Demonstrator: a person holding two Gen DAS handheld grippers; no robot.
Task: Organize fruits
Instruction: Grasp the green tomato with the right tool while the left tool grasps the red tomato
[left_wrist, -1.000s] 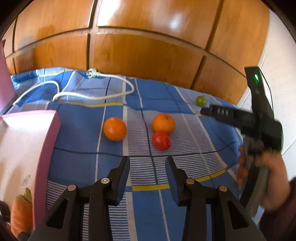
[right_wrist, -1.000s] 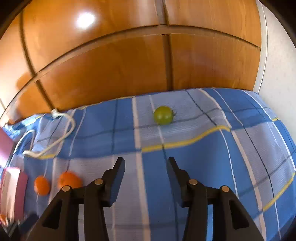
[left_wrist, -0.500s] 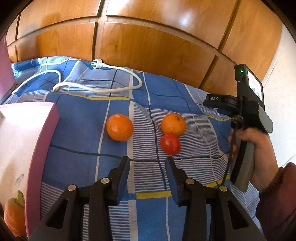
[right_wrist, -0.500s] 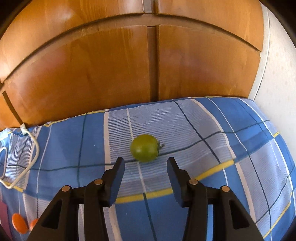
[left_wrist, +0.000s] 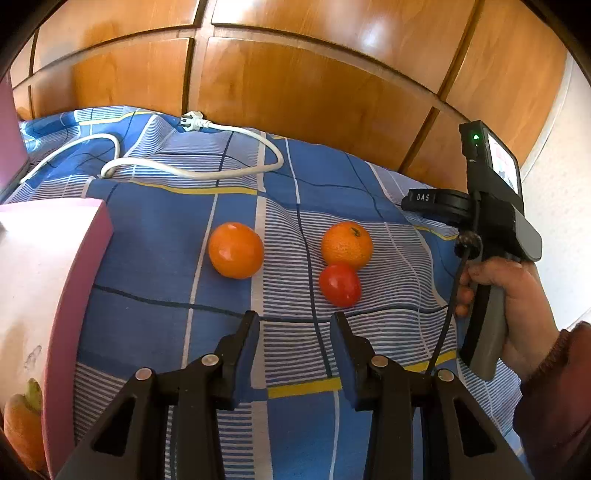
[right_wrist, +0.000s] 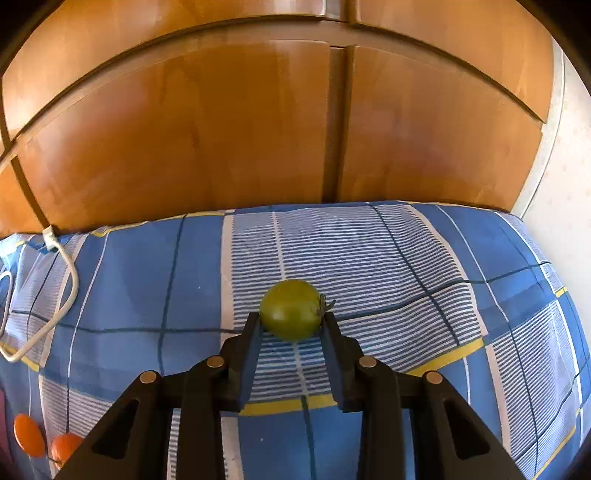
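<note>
On the blue checked bedspread lie two oranges and a red tomato touching the right orange. My left gripper hovers just in front of them, open, with nothing between its fingers. A green tomato sits near the bed's far edge in the right wrist view. My right gripper is closing on it, and both fingertips touch its sides. The oranges show again, small, at the lower left of that view.
A pink box stands at the left, with an orange carrot-like thing inside. A white power cable loops across the far bedspread. Wooden wardrobe doors rise right behind the bed. A hand holds the right gripper's handle at the right.
The right gripper has moved forward until the green tomato sits between its fingertips, and its jaws have narrowed onto it. The left gripper has stayed nearly still and open.
</note>
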